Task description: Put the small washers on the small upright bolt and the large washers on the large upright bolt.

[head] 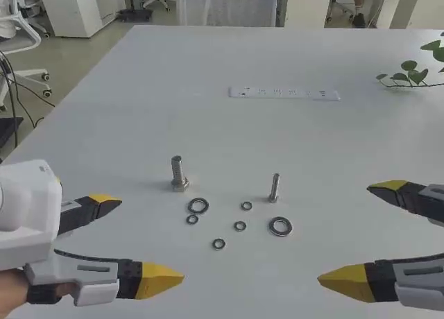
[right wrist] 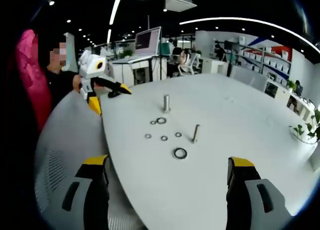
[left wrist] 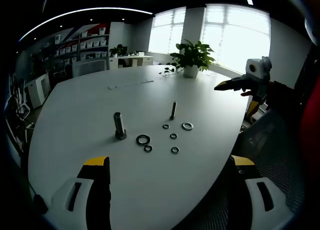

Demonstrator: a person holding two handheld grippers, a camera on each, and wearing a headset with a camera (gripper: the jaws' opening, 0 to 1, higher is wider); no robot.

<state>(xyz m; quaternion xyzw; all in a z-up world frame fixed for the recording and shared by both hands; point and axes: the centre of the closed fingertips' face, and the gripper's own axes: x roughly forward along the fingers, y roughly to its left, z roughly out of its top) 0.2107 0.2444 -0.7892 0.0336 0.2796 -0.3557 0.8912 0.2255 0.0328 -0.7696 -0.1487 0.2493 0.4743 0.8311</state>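
My tools both hang released and empty above the near edge of the table (head: 277,139). The left gripper (head: 152,240) has its yellow-tipped jaws spread wide at the near-left, and the right gripper (head: 343,234) is likewise agape at the near-right. Nothing is picked up, so I judge the task to be at its very start.

The work sits between them, a little in from the near edge. The large bolt (head: 178,173) stands on its head to the left, and the small bolt (head: 275,188) stands to the right, well apart from it. The large washers (head: 198,206) lie flat, one just on the near side of the large bolt, the other on the near side of the small bolt. Four small washers (head: 239,226) are scattered between them and nearer to me. One lies just beside the left large washer.

My main worry is that the washers are thin and flat on a smooth top, so a jaw tip could skid one away rather than lift it. The close pair could come up together. Each bolt rests only on its head, so a careless sweep or a washer dropped off-centre could topple it. The large washer by the small bolt would probably slip over that bolt easily, which would be a wrong sort.

Farther off, a power strip (head: 284,93) lies toward the far edge and a plant (head: 415,71) leans in at the right edge. Neither blocks my reach. An office chair (head: 21,28) stands beyond the left edge.
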